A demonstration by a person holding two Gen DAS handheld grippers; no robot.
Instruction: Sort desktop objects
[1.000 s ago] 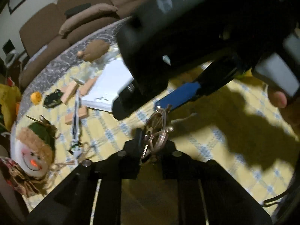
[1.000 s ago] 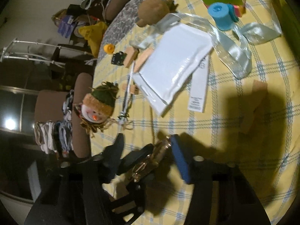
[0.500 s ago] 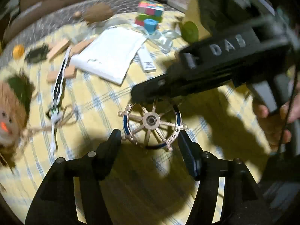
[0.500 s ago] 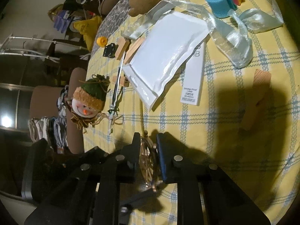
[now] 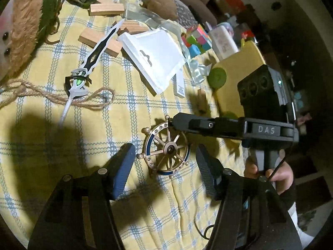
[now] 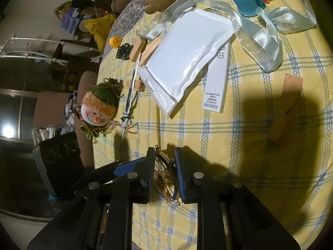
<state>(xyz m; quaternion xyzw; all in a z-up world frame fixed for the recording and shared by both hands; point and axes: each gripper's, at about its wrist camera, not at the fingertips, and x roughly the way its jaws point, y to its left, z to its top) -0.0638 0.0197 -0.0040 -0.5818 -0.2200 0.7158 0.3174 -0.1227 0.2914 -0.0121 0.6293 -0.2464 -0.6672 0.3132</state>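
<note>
Your left claw [image 5: 162,158] has let go of the wheel [image 5: 165,149] and is closing again around it, untouching, while your right claw [image 6: 164,166] stays clenched on it; next, carry it to its pile.

The ship's wheel [image 5: 166,149], pinched a second ago by the left gripper [image 5: 164,162], has been handed over and is now clamped by the right gripper [image 6: 165,166]. The left jaws have been spread beside the wheel and are closing slightly.
</note>
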